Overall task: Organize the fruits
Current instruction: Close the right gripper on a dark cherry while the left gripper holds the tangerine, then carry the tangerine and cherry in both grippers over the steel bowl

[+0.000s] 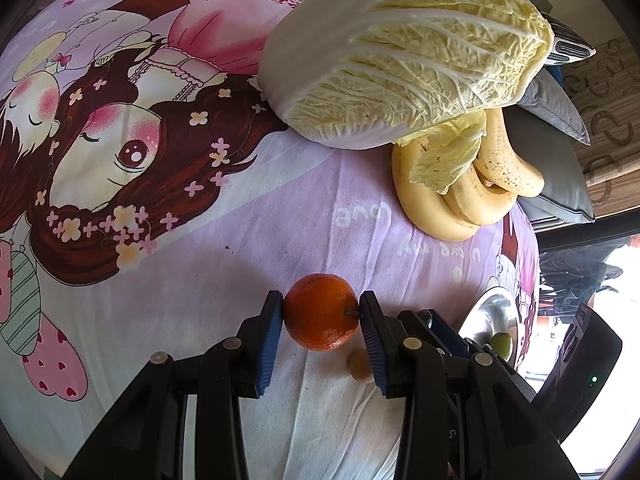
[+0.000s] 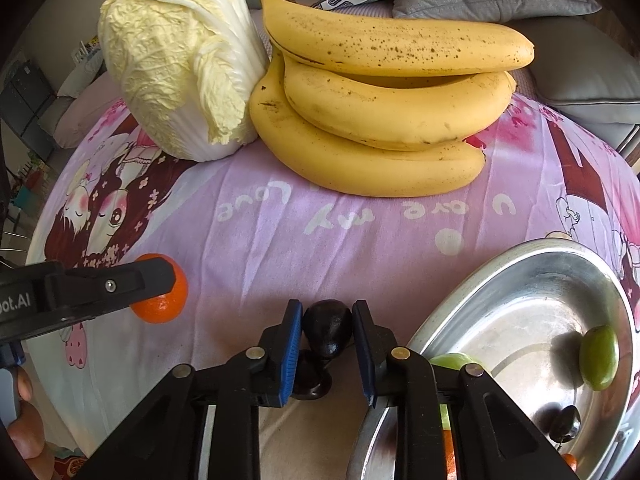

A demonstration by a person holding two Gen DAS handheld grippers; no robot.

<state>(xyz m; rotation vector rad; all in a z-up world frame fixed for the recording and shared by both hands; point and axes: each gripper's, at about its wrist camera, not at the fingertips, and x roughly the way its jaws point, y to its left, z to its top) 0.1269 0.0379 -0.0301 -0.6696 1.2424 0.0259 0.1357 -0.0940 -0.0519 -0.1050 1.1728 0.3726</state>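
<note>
Right claw (image 2: 327, 334) pinches the dark plum (image 2: 328, 330); steel tray (image 2: 500, 280) lies just right, nearer it. Left claw (image 1: 321, 314) pinches the orange (image 1: 321, 312).

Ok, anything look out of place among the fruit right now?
Yes: a napa cabbage, a vegetable, sits among the fruit, leaning against the bananas, one loose leaf draped over them. Nothing spilled or damaged; the metal tray sits level.
</note>
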